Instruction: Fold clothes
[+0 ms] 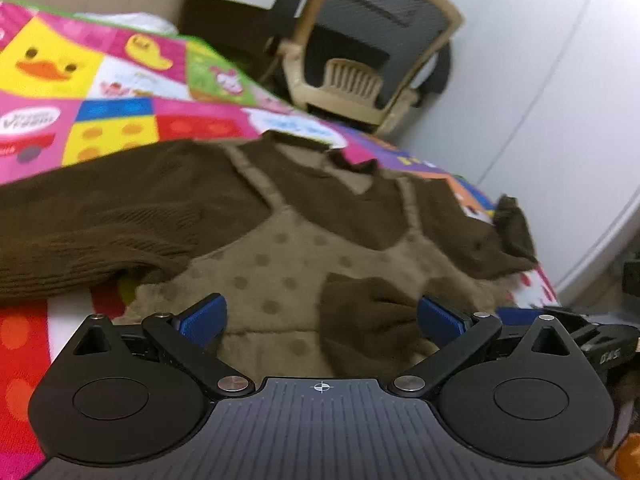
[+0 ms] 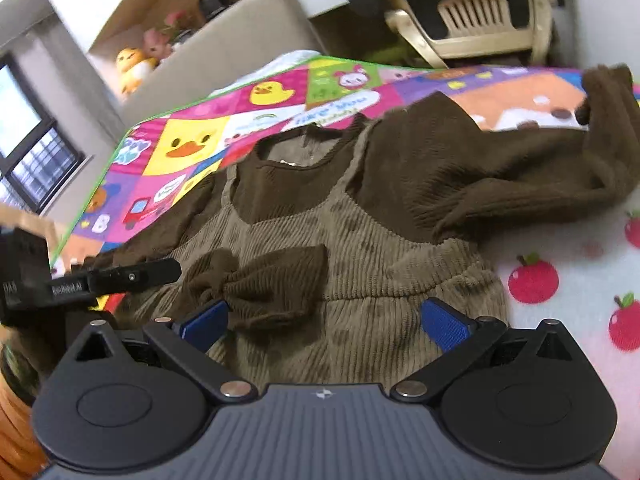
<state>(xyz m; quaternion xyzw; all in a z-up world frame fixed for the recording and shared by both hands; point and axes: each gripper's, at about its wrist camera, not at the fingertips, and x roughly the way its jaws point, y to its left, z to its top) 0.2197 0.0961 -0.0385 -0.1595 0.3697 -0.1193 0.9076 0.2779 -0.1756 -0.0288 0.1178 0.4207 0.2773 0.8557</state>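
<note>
A child's dress [image 1: 280, 256] lies face up on a colourful play mat [image 1: 120, 92]. It has dark brown knit sleeves and a tan corduroy pinafore front with a dark brown bow [image 2: 260, 280]. My left gripper [image 1: 320, 316] is open and empty, low over the skirt part near the bow [image 1: 364, 312]. My right gripper [image 2: 324, 320] is open and empty over the skirt just below the bow. The left gripper's body [image 2: 80, 280] shows at the left edge of the right wrist view. One sleeve [image 2: 520, 176] stretches to the right, the other sleeve [image 1: 80, 232] to the left.
A beige plastic chair [image 1: 352, 76] and a black mesh office chair [image 1: 380, 16] stand beyond the mat's far edge. A white wardrobe wall [image 1: 560, 80] is at the right. A beige headboard with plush toys [image 2: 136, 60] and a window [image 2: 24, 152] are at the left.
</note>
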